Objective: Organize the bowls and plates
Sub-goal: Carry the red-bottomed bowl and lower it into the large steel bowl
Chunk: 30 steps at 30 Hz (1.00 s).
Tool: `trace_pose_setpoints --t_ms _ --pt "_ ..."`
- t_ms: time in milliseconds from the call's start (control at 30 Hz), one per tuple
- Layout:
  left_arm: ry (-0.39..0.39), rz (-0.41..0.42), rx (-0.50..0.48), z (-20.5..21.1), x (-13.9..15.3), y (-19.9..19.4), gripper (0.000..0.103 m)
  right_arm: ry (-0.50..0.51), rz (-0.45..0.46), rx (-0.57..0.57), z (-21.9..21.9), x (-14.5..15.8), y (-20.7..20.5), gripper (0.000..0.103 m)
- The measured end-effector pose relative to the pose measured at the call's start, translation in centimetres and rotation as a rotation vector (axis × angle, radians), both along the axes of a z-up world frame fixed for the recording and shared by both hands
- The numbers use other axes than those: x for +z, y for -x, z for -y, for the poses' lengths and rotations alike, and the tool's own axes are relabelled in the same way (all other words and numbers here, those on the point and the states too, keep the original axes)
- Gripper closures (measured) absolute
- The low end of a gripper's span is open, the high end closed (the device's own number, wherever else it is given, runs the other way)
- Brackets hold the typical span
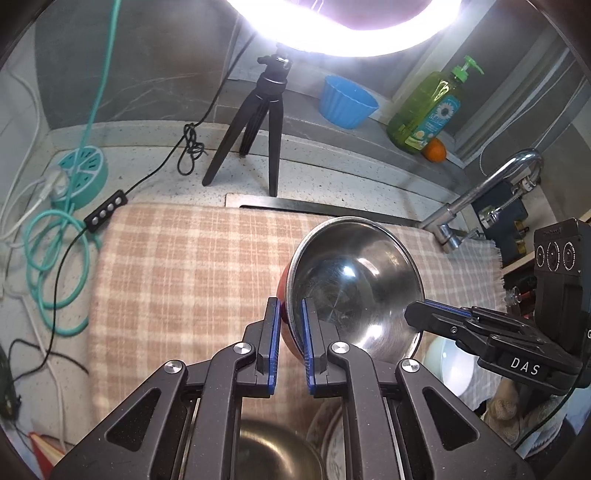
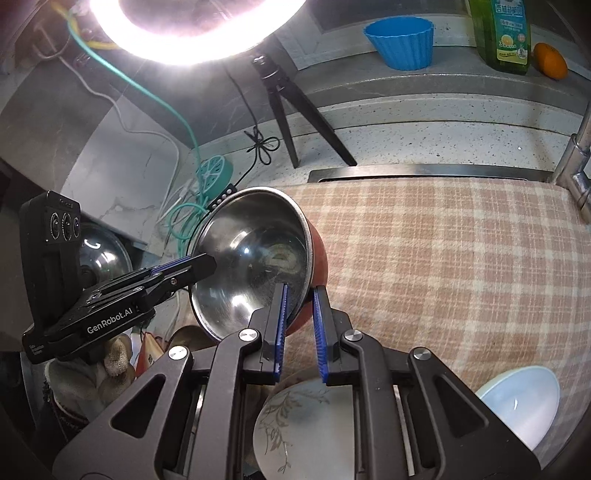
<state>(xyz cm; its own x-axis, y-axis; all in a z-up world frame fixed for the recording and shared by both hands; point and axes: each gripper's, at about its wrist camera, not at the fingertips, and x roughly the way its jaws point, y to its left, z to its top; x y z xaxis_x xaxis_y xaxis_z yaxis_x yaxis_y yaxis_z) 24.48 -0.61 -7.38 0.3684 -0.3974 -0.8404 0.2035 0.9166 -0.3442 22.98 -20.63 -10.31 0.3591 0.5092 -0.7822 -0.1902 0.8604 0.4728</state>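
Steel bowl (image 1: 354,280), clamped by both hand-held grippers, hides its red underside.

Patterned plate (image 2: 295,424) half hidden behind the right claw (image 2: 300,291), ring light (image 1: 347,29) cut off above.

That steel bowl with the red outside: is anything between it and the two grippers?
No. Both already hold the bowl by its rim: the left gripper on one edge, the right gripper on the opposite edge. It is lifted and tilted above the checked cloth.
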Motion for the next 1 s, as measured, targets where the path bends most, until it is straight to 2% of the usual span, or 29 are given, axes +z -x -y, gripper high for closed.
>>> trace_pose_setpoints --t_ms 500,1000 --pt "0.001 0.038 0.067 -3.6 1.7 6.4 0.093 -0.003 0.001 0.118 -4.1 1.5 5.5 0.089" --pt "0.003 -0.013 0.146 -7.5 0.0 11.3 0.093 0.014 -0.057 0.212 -8.1 -1.0 8.7 0.089"
